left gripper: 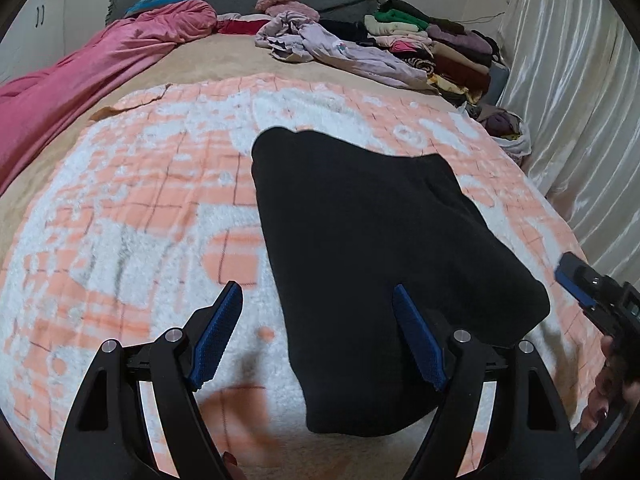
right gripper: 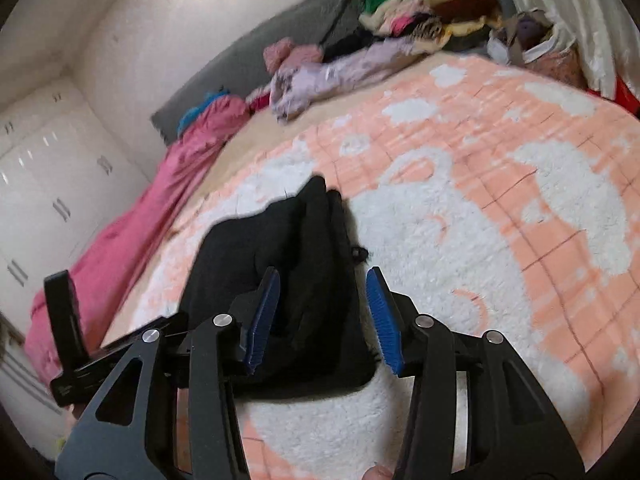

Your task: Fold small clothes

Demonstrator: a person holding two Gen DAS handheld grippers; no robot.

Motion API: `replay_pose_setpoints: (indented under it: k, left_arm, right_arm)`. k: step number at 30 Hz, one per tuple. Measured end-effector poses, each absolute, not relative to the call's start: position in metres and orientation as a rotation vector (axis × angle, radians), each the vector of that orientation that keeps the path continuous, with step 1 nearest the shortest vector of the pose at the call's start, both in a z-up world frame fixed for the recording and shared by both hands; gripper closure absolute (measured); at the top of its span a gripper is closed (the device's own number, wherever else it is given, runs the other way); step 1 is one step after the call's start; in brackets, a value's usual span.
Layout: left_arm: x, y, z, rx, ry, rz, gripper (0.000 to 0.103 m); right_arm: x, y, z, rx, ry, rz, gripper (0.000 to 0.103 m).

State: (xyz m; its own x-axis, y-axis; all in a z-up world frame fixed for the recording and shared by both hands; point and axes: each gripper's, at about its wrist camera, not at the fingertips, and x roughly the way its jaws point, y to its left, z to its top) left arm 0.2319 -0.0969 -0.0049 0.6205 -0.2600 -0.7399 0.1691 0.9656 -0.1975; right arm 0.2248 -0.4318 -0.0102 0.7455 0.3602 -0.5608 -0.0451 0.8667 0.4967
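Black garment (left gripper: pixel 372 248) folded on blanket (left gripper: pixel 140 208), drawstring (right gripper: pixel 359 253) perhaps, right view only

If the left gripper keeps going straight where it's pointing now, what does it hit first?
Most likely the black garment: the left gripper stands open above its near left edge, angled downward. Depth is unclear, so it could land just beside it on the peach-and-white blanket.

Left gripper (left gripper: pixel 318 334) gapes empty above a folded black garment (left gripper: pixel 384 264) on the blanket (left gripper: pixel 140 200)
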Motion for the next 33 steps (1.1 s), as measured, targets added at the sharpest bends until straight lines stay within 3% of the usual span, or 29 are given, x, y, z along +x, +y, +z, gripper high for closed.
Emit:
replay_pose_setpoints:
  k: [4, 7, 10, 15, 19, 23, 33]
  left_arm:
    - [0.228, -0.1, -0.006, -0.104, 0.858, -0.258, 0.026]
    - [0.225, -0.102, -0.005, -0.088, 0.855, -0.27, 0.026]
    - [0.222, -0.107, -0.003, -0.084, 0.857, -0.281, 0.027]
    - [0.211, -0.122, 0.009, -0.044, 0.84, -0.327, 0.026]
    - [0.213, -0.133, 0.001, 0.012, 0.875, -0.319, 0.026]
    - [0.211, -0.133, -0.007, 0.019, 0.878, -0.31, 0.024]
    - [0.209, -0.13, -0.009, 0.021, 0.872, -0.313, 0.022]
  right_arm:
    - [0.239, -0.422, -0.024, 0.473, 0.766, 0.314, 0.078]
    - [0.249, -0.414, -0.042, 0.452, 0.855, 0.324, 0.092]
    - [0.249, -0.413, -0.047, 0.444, 0.88, 0.345, 0.097]
    - [0.231, -0.422, -0.029, 0.372, 0.839, 0.323, 0.099]
    - [0.237, -0.42, -0.047, 0.344, 0.912, 0.277, 0.098]
    - [0.235, -0.424, -0.043, 0.326, 0.909, 0.238, 0.079]
    - [0.226, -0.427, -0.001, 0.378, 0.728, 0.322, 0.079]
